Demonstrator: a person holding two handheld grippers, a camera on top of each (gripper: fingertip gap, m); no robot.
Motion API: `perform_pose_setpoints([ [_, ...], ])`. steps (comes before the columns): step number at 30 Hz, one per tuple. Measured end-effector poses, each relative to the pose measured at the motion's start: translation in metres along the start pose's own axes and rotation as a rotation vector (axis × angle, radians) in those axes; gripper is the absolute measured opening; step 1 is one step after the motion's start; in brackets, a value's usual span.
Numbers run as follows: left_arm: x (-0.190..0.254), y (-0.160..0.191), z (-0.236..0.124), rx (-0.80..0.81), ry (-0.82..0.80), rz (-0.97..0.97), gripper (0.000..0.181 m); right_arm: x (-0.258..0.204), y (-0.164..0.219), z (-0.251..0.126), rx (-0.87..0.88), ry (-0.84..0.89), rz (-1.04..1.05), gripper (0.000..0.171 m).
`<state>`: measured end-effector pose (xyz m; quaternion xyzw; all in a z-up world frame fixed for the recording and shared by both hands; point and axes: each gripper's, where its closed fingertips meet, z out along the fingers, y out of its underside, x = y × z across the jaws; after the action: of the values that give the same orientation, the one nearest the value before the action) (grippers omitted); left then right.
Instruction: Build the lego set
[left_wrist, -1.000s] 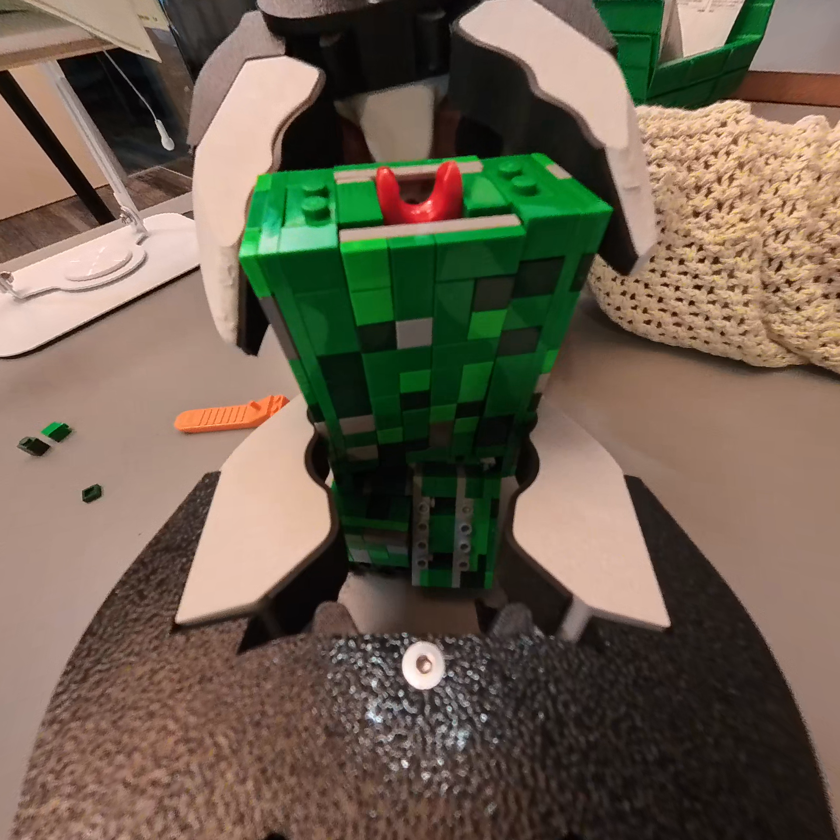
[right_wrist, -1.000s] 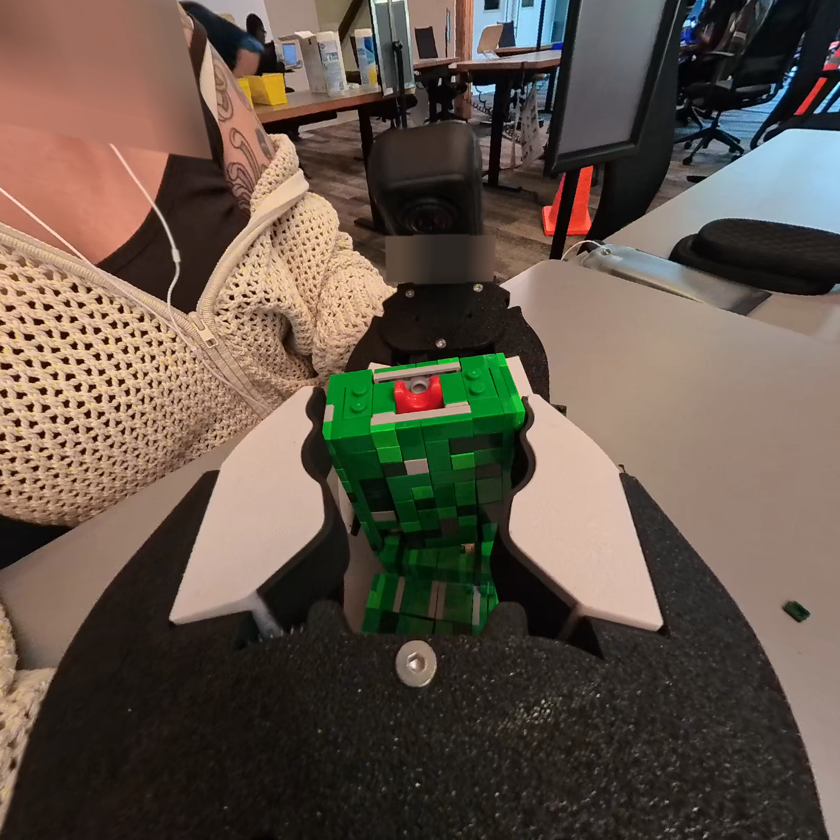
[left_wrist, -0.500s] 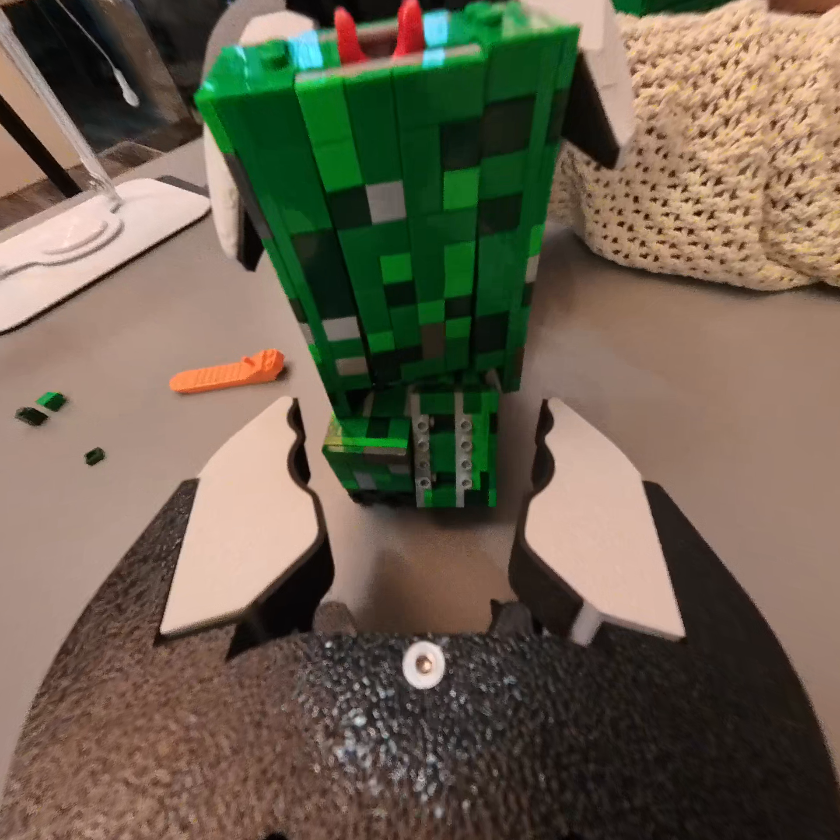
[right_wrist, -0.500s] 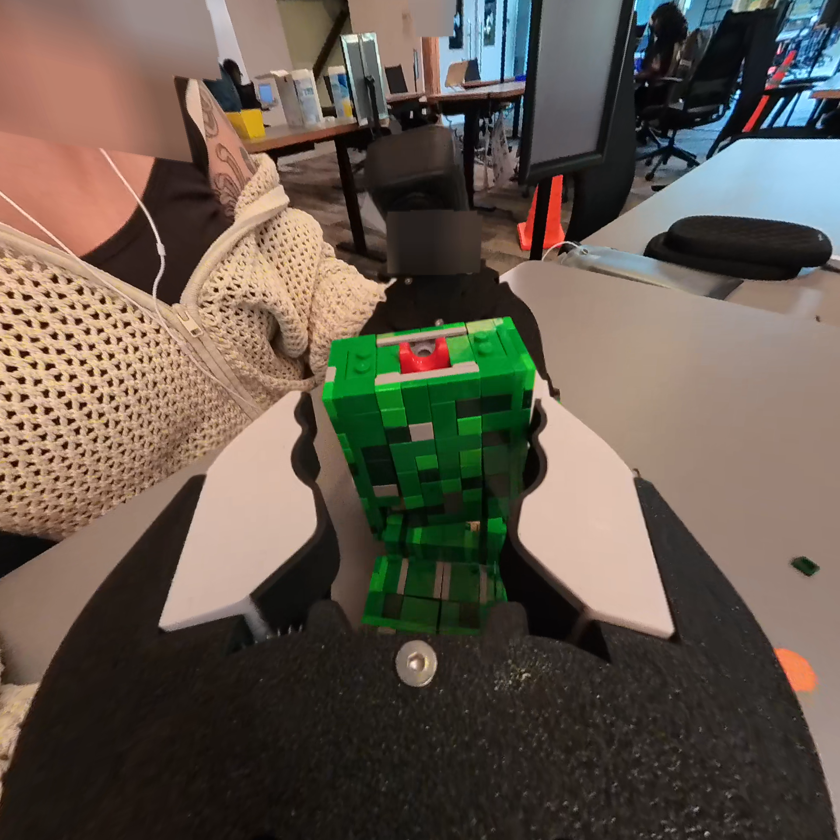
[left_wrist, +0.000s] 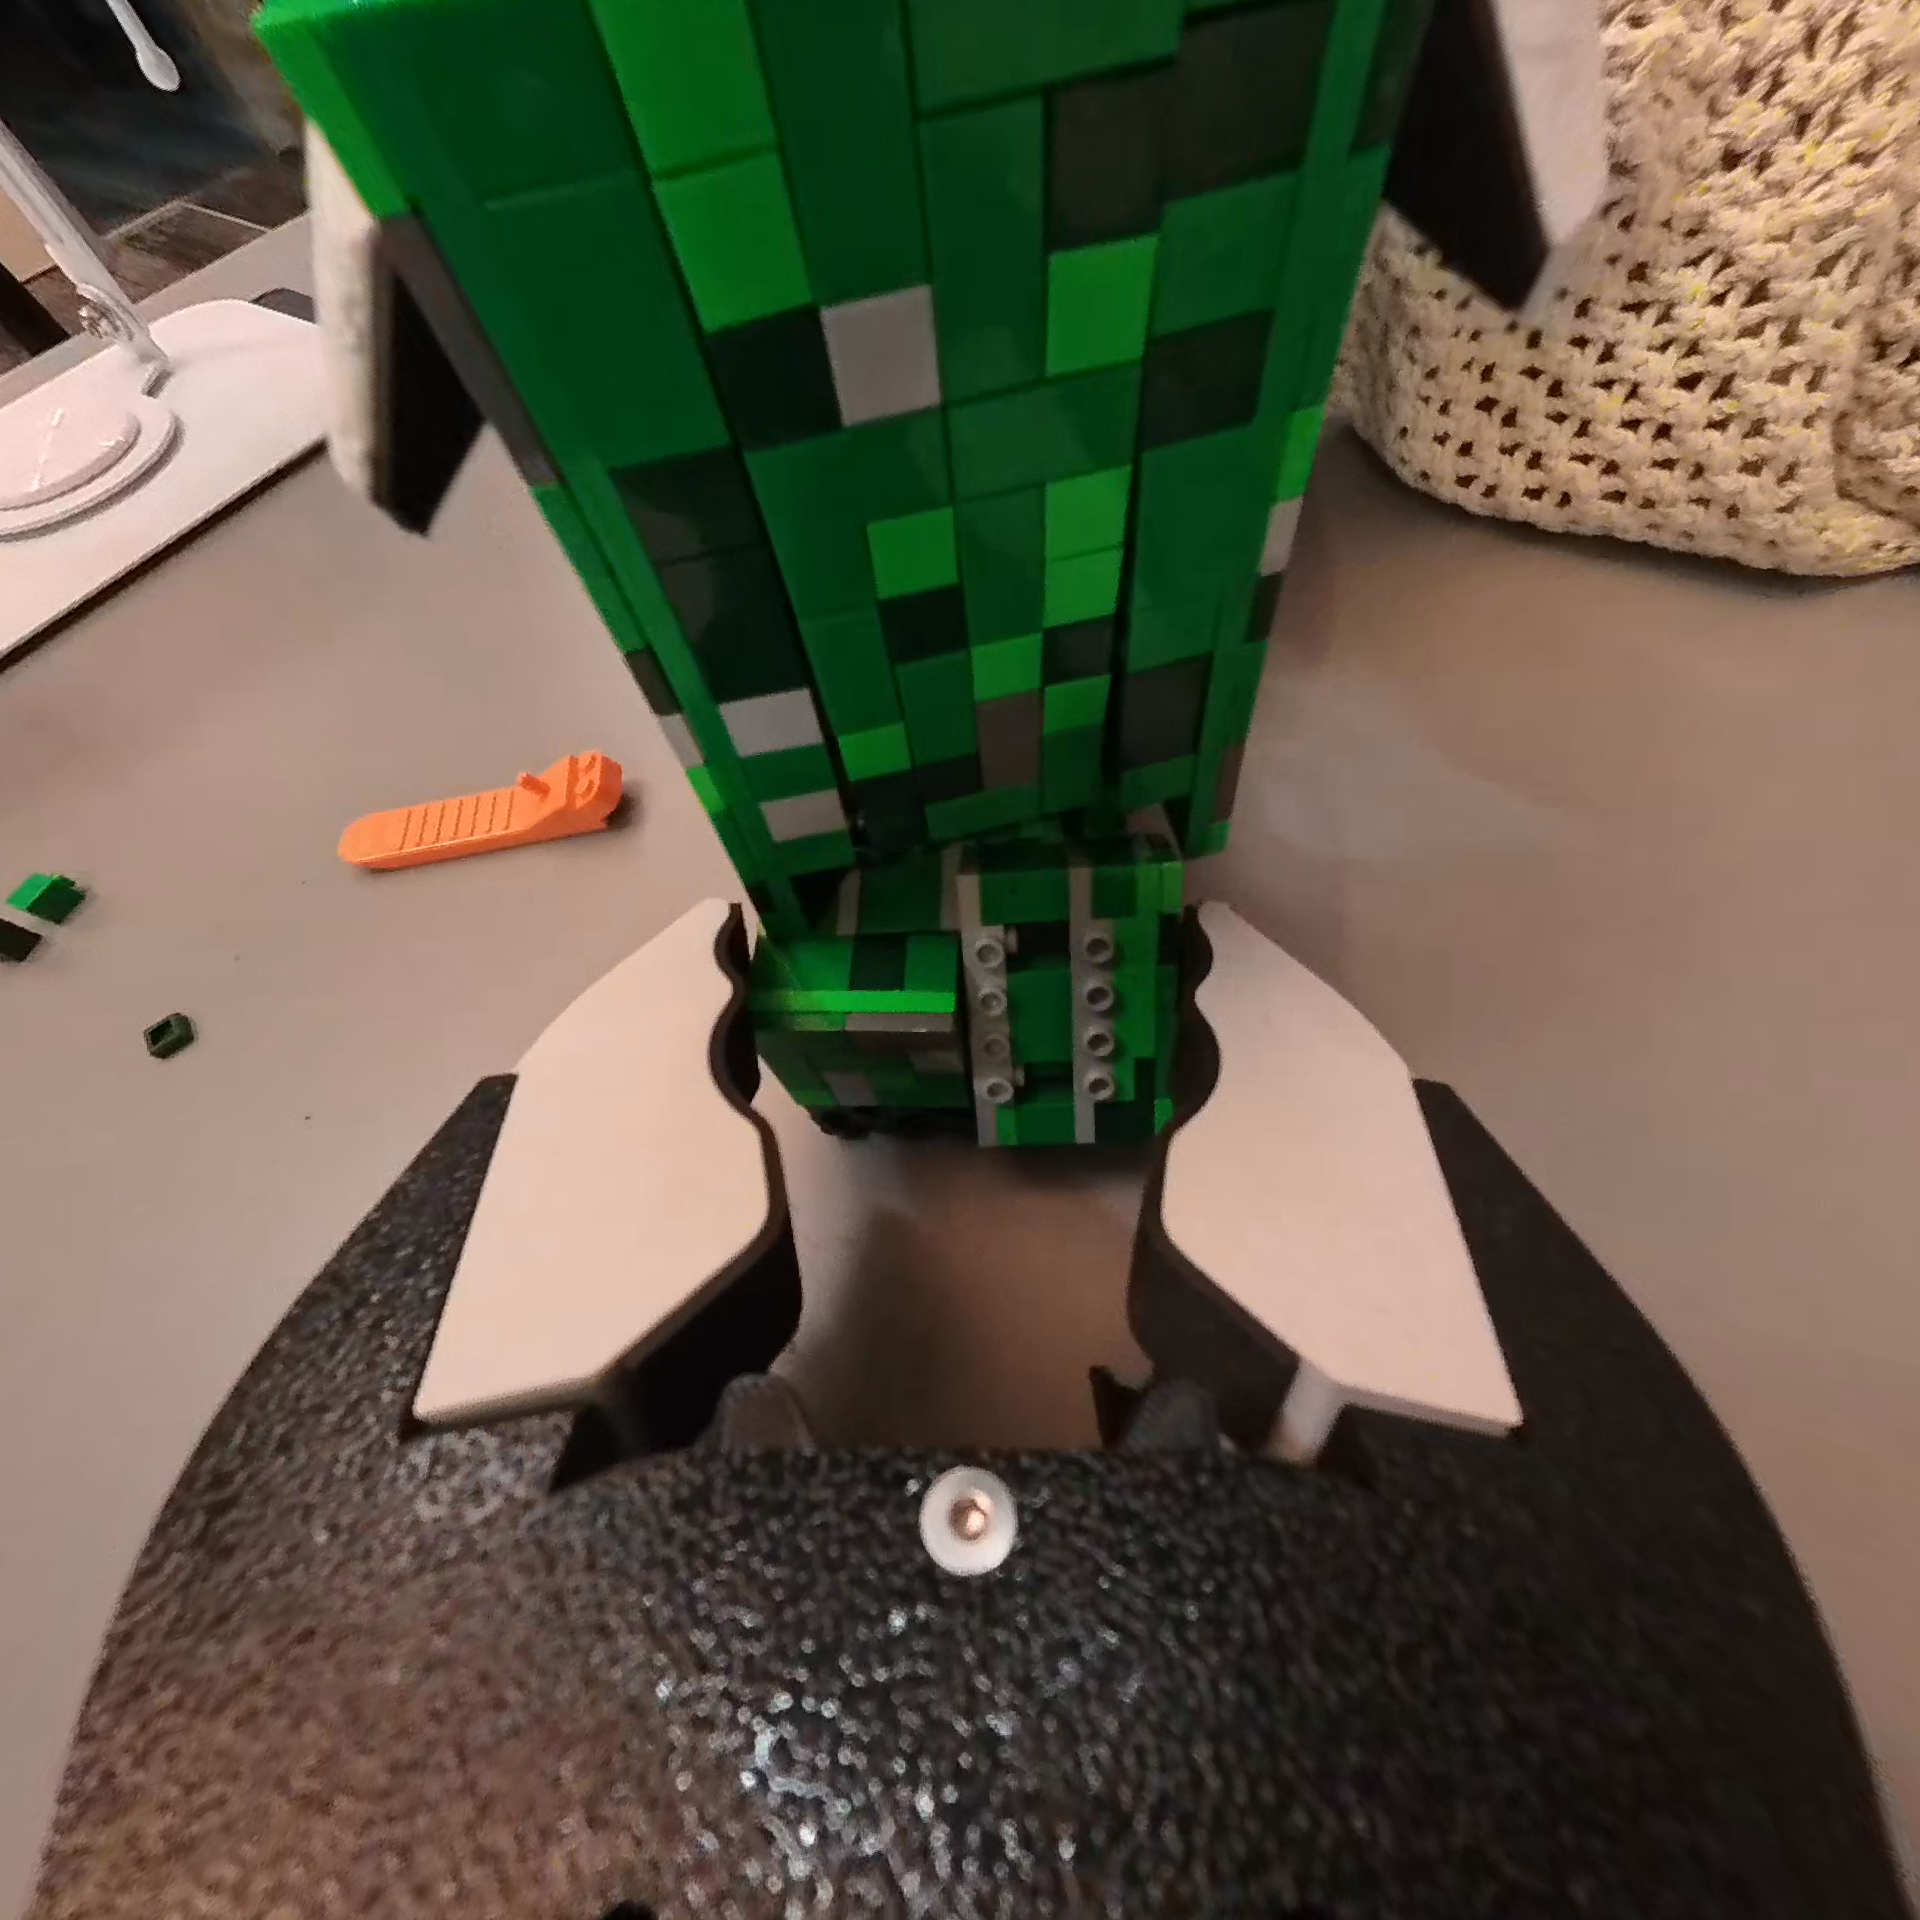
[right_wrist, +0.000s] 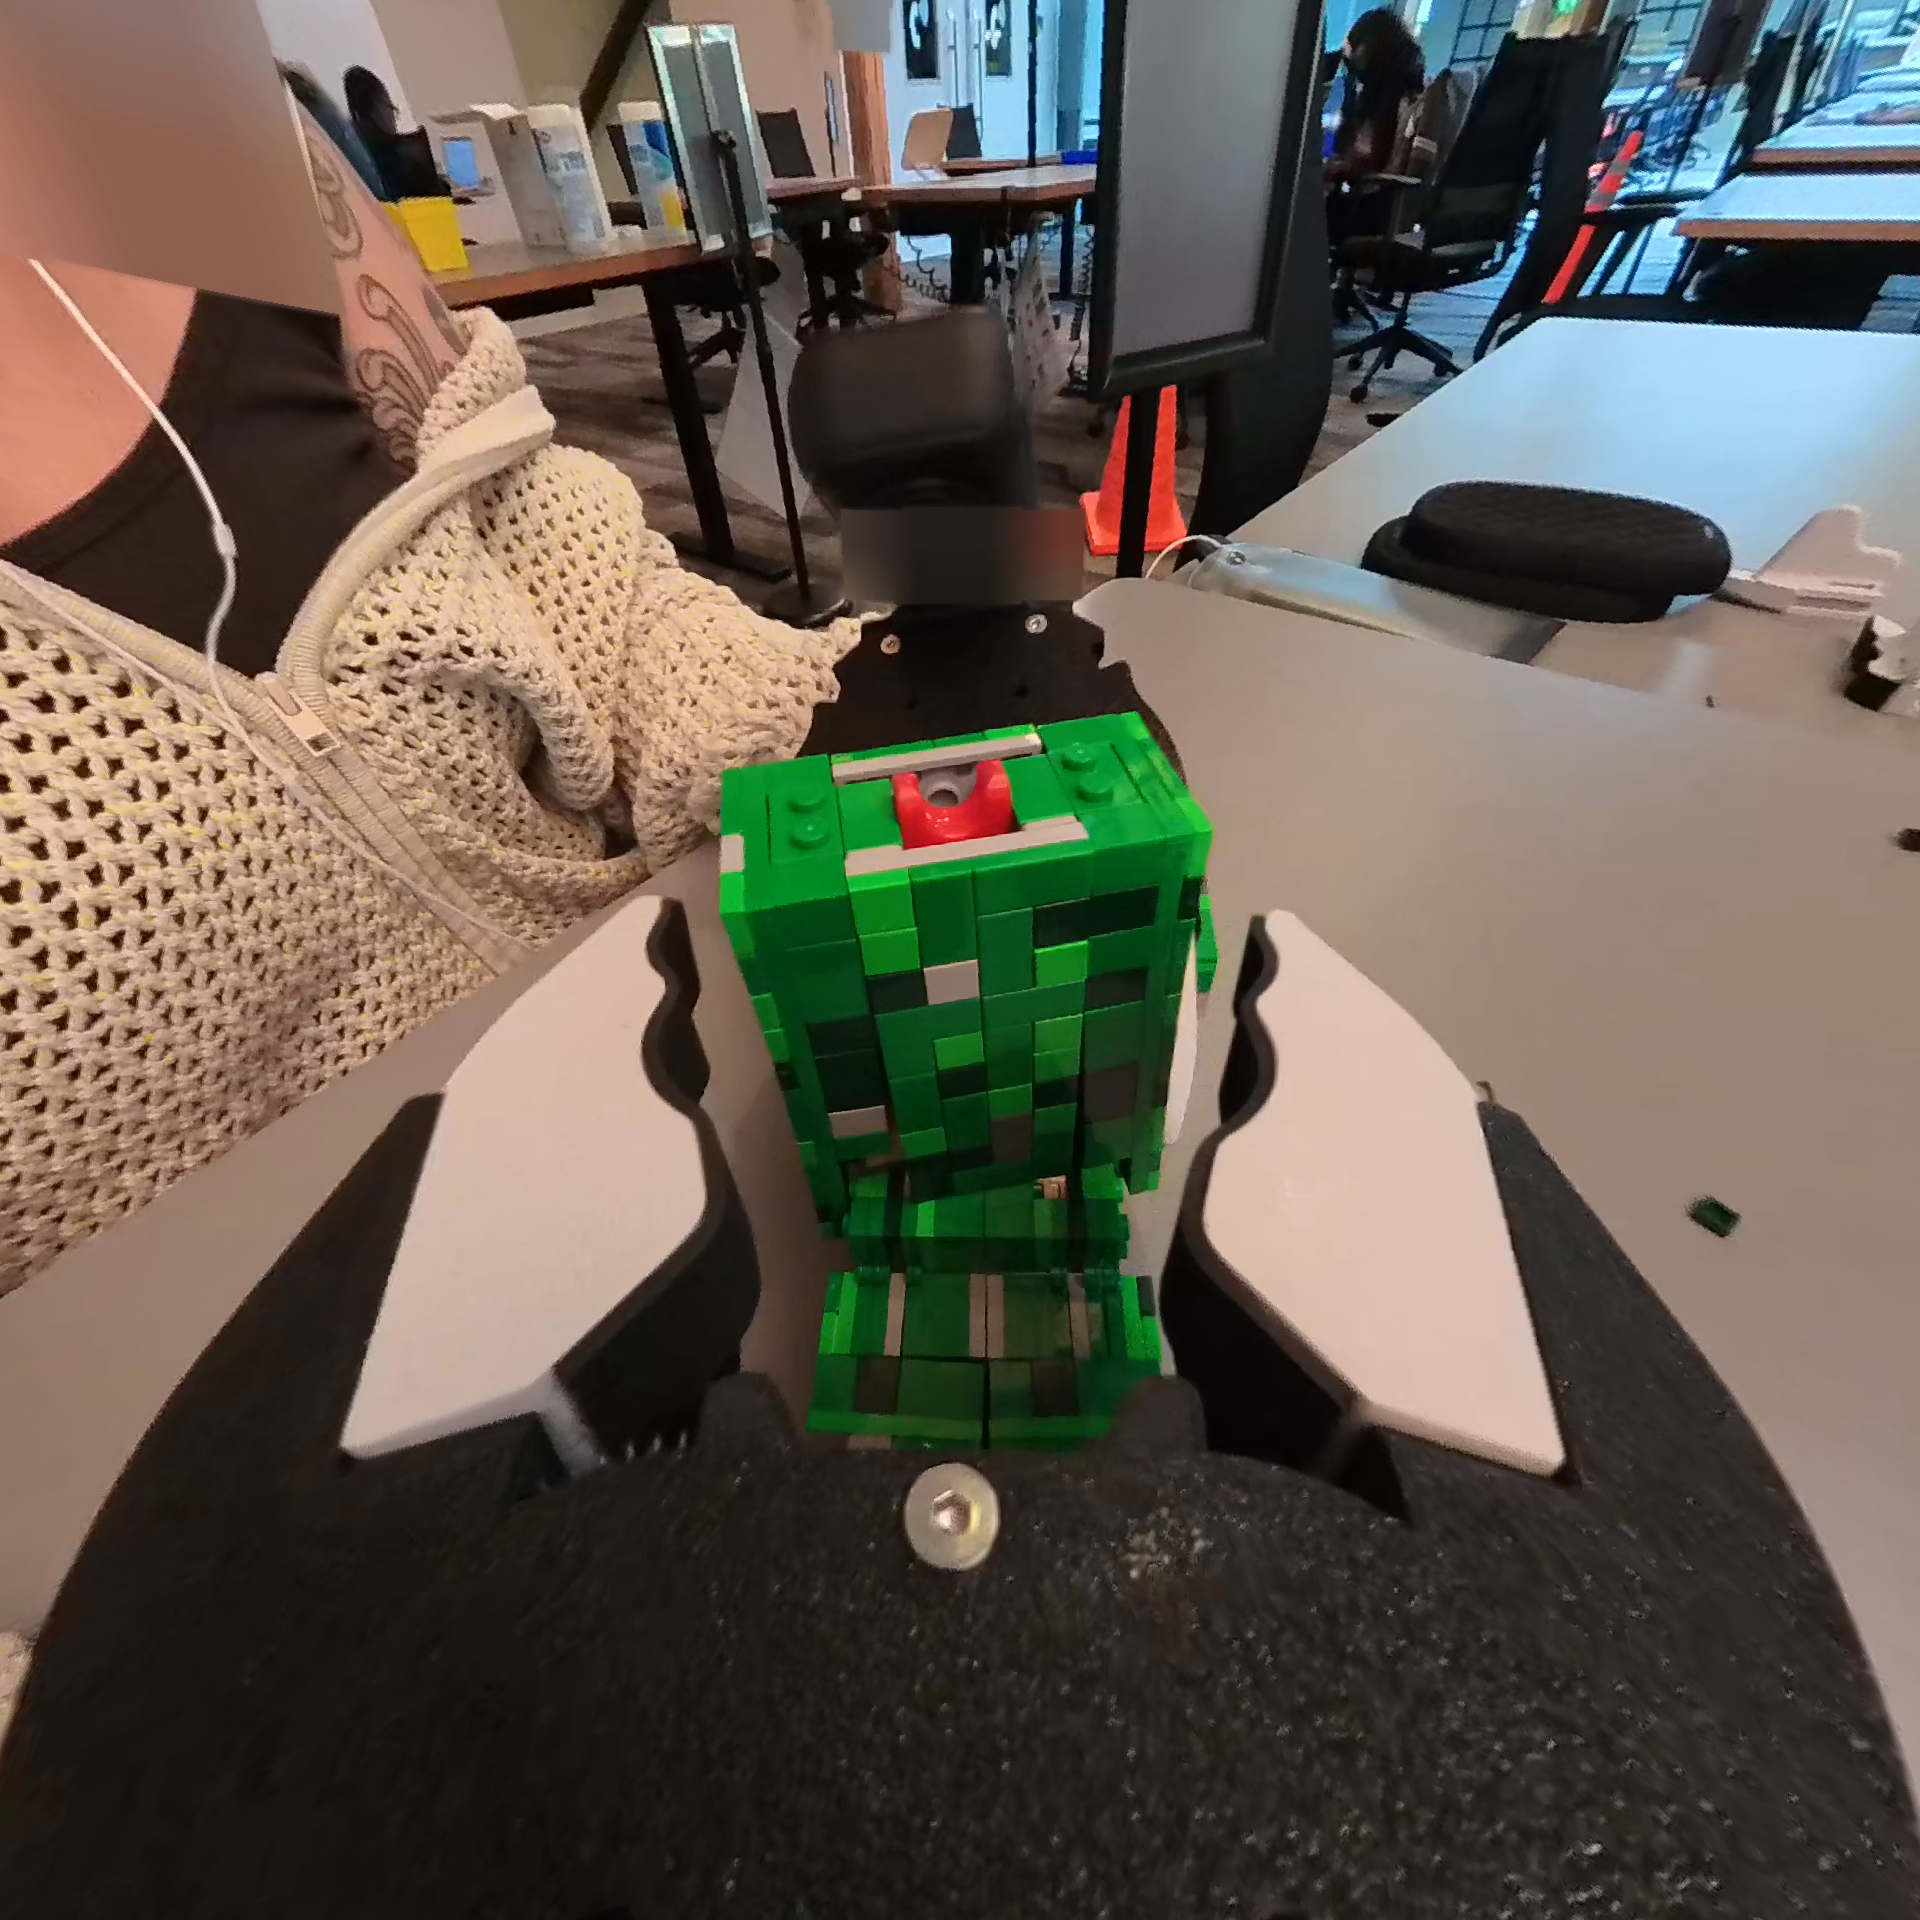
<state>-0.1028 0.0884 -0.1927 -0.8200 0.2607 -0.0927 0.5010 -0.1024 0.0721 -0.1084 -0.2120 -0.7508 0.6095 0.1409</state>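
A tall green pixel-patterned lego figure (left_wrist: 966, 468) stands upright on the grey table (left_wrist: 1558, 935). A red piece (right_wrist: 945, 816) sits in a slot on its top. My left gripper (left_wrist: 966, 935) is shut on the figure's foot block, with a fingertip touching each side. My right gripper (right_wrist: 966, 935) is open around the body (right_wrist: 987, 1039), with a small gap on both sides. In the left wrist view its fingers (left_wrist: 348, 343) show beside the upper body. The left gripper's black body (right_wrist: 935, 675) shows behind the figure.
An orange brick separator (left_wrist: 478, 826) and small loose green pieces (left_wrist: 42, 899) (left_wrist: 168, 1036) lie left of the figure. Another green piece (right_wrist: 1712, 1216) lies to the right. A white stand base (left_wrist: 104, 436) sits far left. A person's knit sleeve (left_wrist: 1662, 364) rests close by. There is about 8 centimeters between the tips of the two grippers.
The figure went from held between both grippers to standing on the table. My left gripper let go, drew back, then closed on the feet. My right gripper opened off the body.
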Motion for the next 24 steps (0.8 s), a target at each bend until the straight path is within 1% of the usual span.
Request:
perform_pose_setpoints([
  [3, 0.000, 0.000, 0.000, 0.000, 0.003, -0.002, 0.077, 0.000, -0.008, -0.004, 0.055, -0.011, 0.009, 0.101],
  [8, 0.000, 0.000, 0.000, 0.000, 0.009, -0.001, 0.077, -0.002, -0.003, 0.007, 0.020, -0.047, 0.021, 0.105],
  [9, 0.000, 0.000, 0.000, 0.000, 0.009, 0.001, 0.077, -0.002, -0.003, 0.009, 0.020, -0.054, 0.023, 0.103],
  [11, 0.000, 0.000, 0.001, 0.000, 0.006, 0.006, 0.077, -0.002, -0.003, 0.011, 0.014, -0.067, 0.024, 0.089],
  [12, 0.000, 0.000, 0.001, 0.000, 0.004, 0.007, 0.077, -0.002, -0.003, 0.011, 0.012, -0.065, 0.021, 0.085],
  [24, 0.001, 0.000, 0.001, -0.007, -0.043, 0.001, 0.077, 0.001, -0.001, 0.008, 0.020, 0.086, 0.013, 0.084],
])
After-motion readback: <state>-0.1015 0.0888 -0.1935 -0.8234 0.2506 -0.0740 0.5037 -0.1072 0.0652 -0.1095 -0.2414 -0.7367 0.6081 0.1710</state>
